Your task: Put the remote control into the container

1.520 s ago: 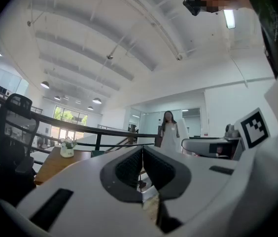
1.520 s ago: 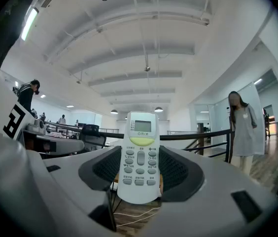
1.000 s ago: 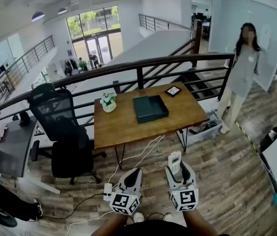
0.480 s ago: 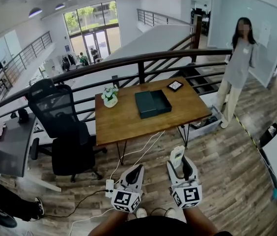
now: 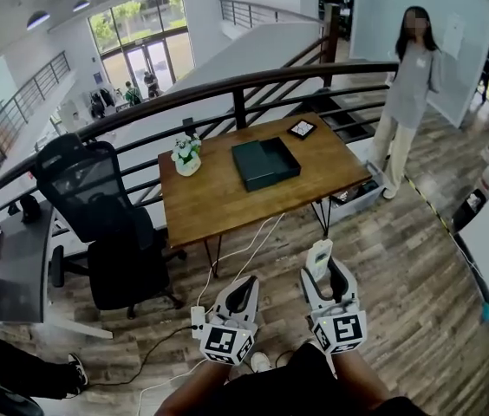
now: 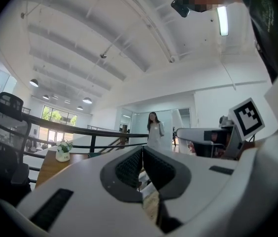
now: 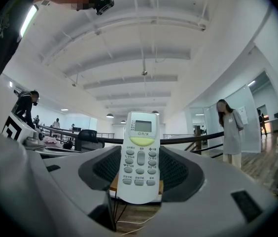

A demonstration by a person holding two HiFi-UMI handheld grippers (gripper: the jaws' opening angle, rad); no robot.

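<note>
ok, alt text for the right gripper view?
The right gripper holds a white remote control upright between its fingers, buttons and screen facing the camera. Behind it, a dark railing, and a person standing at the right under a white ceiling.

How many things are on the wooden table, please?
3: flowers at its far left corner, the container in the middle, a small black square at its far right corner.

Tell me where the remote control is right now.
The remote control is clamped upright in the right gripper, low and right of centre in the head view, above the floor, short of the wooden table holding the dark container.
</note>
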